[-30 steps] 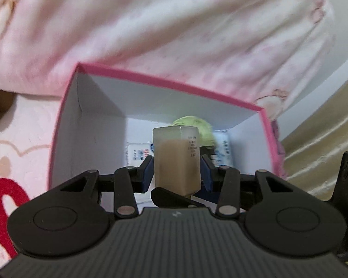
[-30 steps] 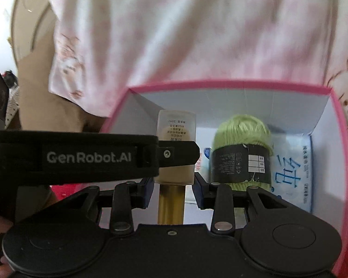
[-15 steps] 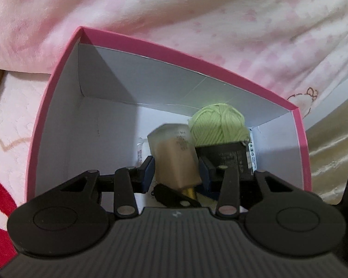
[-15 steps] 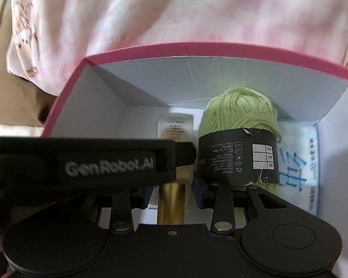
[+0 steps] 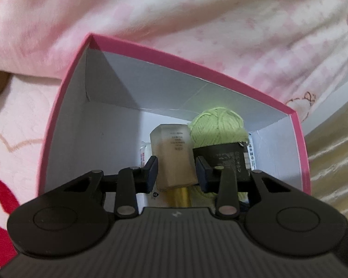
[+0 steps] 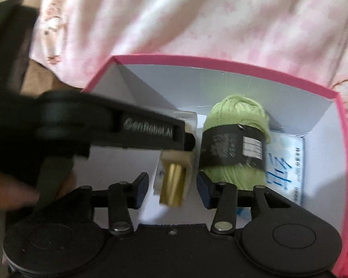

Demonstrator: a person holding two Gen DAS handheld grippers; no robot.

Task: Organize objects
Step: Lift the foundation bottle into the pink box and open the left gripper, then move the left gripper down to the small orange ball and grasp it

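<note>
A frosted beige cosmetic bottle [image 5: 174,157] with a gold cap [image 6: 172,186] lies inside the pink box [image 5: 65,106], beside a green yarn ball [image 5: 218,127]. My left gripper [image 5: 175,173] is shut on the bottle's body. It crosses the right wrist view as a black bar [image 6: 136,132]. My right gripper [image 6: 172,190] is open, its fingers apart on either side of the gold cap without touching it. The yarn [image 6: 236,139] wears a dark paper band.
A light blue tissue pack [image 6: 283,169] lies in the box right of the yarn. A small white packet [image 5: 143,153] lies behind the bottle. Pink patterned bedding [image 5: 197,23] surrounds the box. A hand [image 6: 9,192] holds the left gripper.
The bottle went from upright above the box rim to low inside it beside the yarn. My right gripper let go of the gold cap and opened.
</note>
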